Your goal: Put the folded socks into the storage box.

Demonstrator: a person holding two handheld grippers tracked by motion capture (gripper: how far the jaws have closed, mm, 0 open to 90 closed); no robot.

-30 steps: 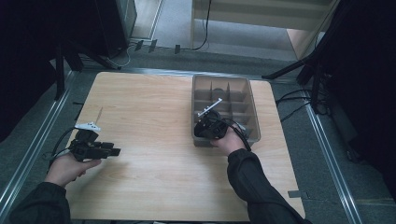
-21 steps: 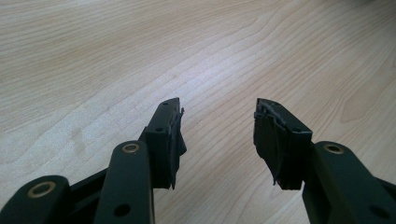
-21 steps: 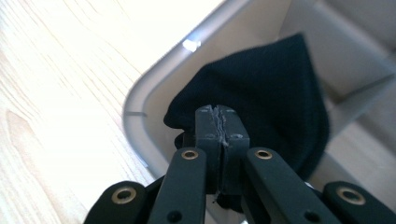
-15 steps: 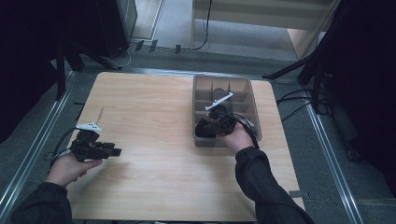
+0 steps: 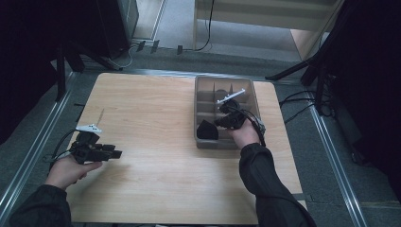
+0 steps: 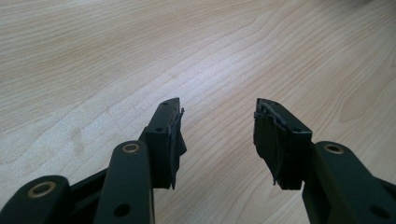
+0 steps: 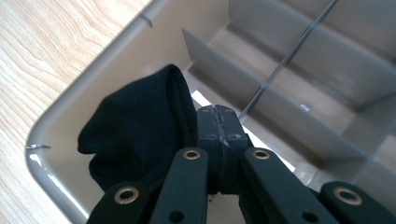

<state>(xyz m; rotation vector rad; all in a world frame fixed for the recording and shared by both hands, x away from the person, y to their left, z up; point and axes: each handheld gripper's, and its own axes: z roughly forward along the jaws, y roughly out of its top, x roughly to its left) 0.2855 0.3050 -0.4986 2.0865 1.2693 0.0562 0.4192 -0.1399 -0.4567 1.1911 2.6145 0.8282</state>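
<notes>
Our right gripper (image 7: 219, 122), jaws shut and empty, has drawn back toward the frame's right from the black cloth (image 5: 206, 130) in the tray (image 5: 250, 87); left gripper (image 6: 217, 135) waits half-open.

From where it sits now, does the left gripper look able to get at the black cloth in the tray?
Probably not without a long move. The left gripper rests open at the table's left edge; the black cloth lies in the tray across bare wood, beside the shut right gripper. Nothing blocks the path.

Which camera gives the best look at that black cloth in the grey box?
The right gripper view: the black cloth looms close, folded in the divided tray's corner compartment. The high view shows it as a small dark lump.
</notes>
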